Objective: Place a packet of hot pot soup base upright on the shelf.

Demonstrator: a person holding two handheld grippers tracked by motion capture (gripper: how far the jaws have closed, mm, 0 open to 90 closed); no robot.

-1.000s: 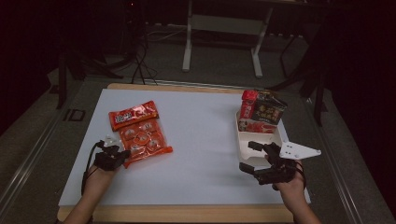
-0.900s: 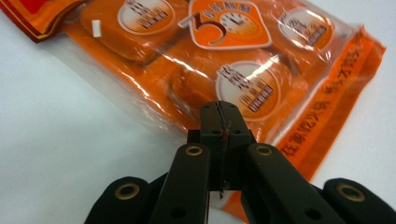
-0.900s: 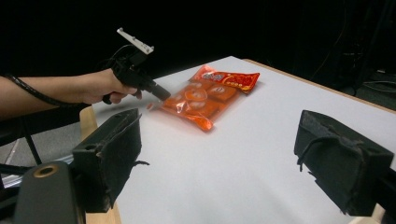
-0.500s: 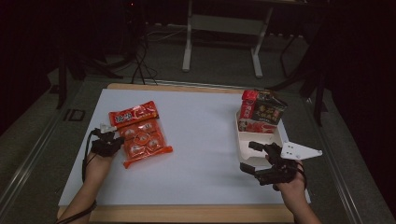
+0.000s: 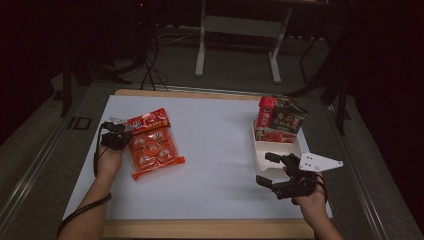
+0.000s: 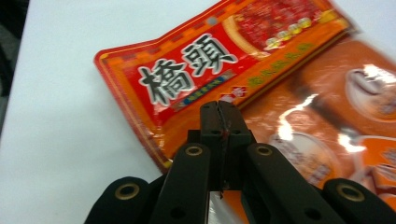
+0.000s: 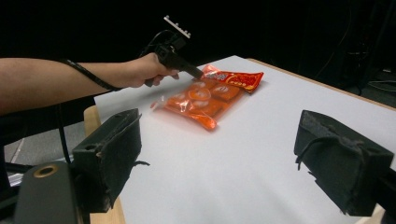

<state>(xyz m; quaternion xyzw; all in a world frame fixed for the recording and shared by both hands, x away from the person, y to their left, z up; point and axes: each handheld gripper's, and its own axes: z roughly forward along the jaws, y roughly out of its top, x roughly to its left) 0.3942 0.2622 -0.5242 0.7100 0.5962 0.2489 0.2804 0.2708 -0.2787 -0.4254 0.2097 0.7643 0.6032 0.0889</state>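
Note:
An orange-red snack bag (image 5: 152, 145) with several wrapped pieces lies flat on the left of the white table top (image 5: 215, 155). My left gripper (image 5: 117, 132) is at the bag's left edge beside the red header. In the left gripper view its jaws (image 6: 219, 109) are pressed together, with the tip over the bag (image 6: 299, 93); no hold on the bag shows. My right gripper (image 5: 264, 168) rests near the front right with its pads (image 7: 109, 149) wide apart and nothing between them. In the right gripper view the left gripper (image 7: 196, 72) points at the bag (image 7: 205, 95).
A white tray (image 5: 282, 150) sits at the right, just beyond my right gripper, with red and black packets (image 5: 280, 117) standing in its far end. The table's wooden front edge (image 5: 200, 230) runs below both forearms. A metal frame (image 5: 237, 45) stands on the floor behind the table.
My left gripper has slid away from me along the bag's left edge, from the bag's lower part up to its header. The bag and the right gripper stayed put.

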